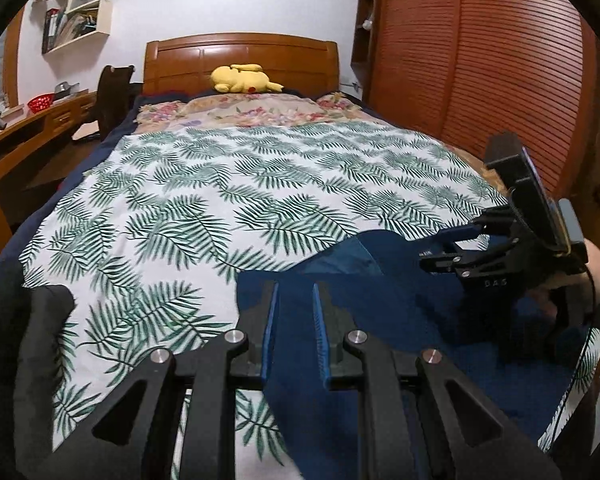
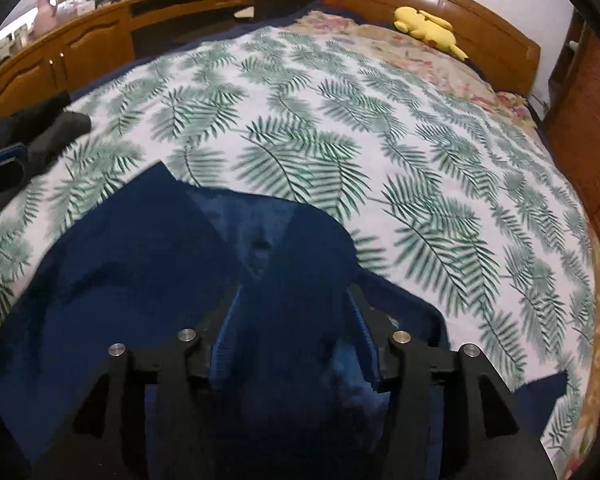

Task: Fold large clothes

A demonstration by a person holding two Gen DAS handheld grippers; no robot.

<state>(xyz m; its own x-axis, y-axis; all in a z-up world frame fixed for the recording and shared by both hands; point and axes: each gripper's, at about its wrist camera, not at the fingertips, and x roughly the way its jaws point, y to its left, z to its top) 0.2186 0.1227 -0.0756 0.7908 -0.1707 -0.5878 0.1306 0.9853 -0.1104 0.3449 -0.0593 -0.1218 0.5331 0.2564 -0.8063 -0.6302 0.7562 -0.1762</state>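
A dark blue garment (image 1: 384,280) lies on the leaf-print sheet (image 1: 220,200) at the near end of the bed; it also shows in the right wrist view (image 2: 140,260). My left gripper (image 1: 296,292) hovers over its left part, fingers a little apart with cloth between them. My right gripper (image 2: 296,300) is wide open over the middle of the garment, blue cloth bunched between its fingers (image 2: 230,320). The right gripper also shows in the left wrist view (image 1: 436,256), held by a hand over the garment's right side.
A black garment (image 1: 28,320) lies at the bed's near left corner, also in the right wrist view (image 2: 48,132). A yellow plush toy (image 1: 244,79) lies by the headboard. A wooden desk (image 1: 24,140) runs along the left; a slatted wardrobe (image 1: 480,60) stands on the right.
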